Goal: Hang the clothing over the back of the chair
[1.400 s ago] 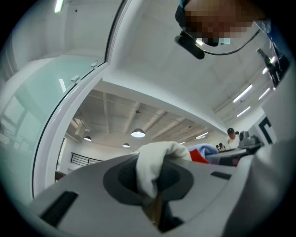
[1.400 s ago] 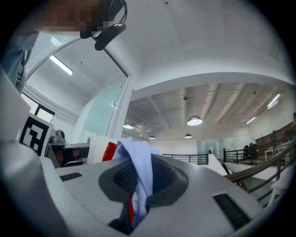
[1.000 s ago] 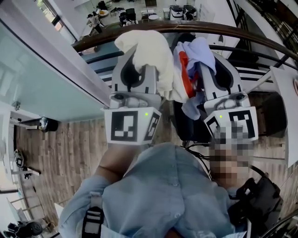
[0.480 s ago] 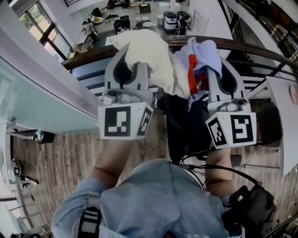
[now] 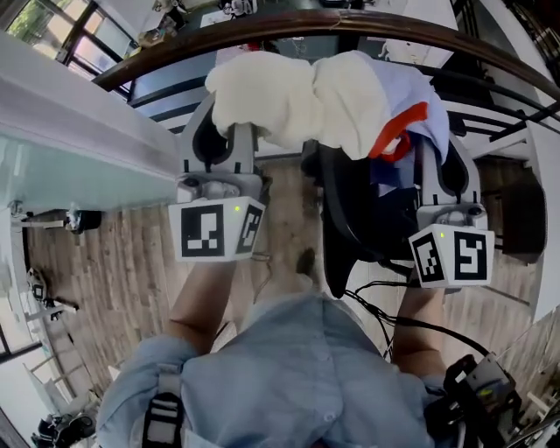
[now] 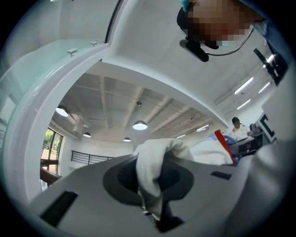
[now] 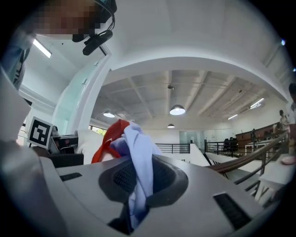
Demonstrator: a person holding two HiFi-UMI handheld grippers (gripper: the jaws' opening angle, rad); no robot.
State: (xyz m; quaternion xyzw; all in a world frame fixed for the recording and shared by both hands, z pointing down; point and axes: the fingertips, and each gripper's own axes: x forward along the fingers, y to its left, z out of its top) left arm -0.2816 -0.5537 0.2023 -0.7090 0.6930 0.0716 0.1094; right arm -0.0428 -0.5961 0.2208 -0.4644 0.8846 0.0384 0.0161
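Brightly, evenly lit by daylight through windows [image 5: 39,22] and round ceiling lamps [image 7: 177,109]. Strongly bent at the edges, black-cornered in both gripper views, soft up close.

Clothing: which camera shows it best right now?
Head view: nearly the whole clothing shows. Left gripper view gives only the white fold pinched in the left tongs; right gripper view, the blue-and-red end in the right tongs.
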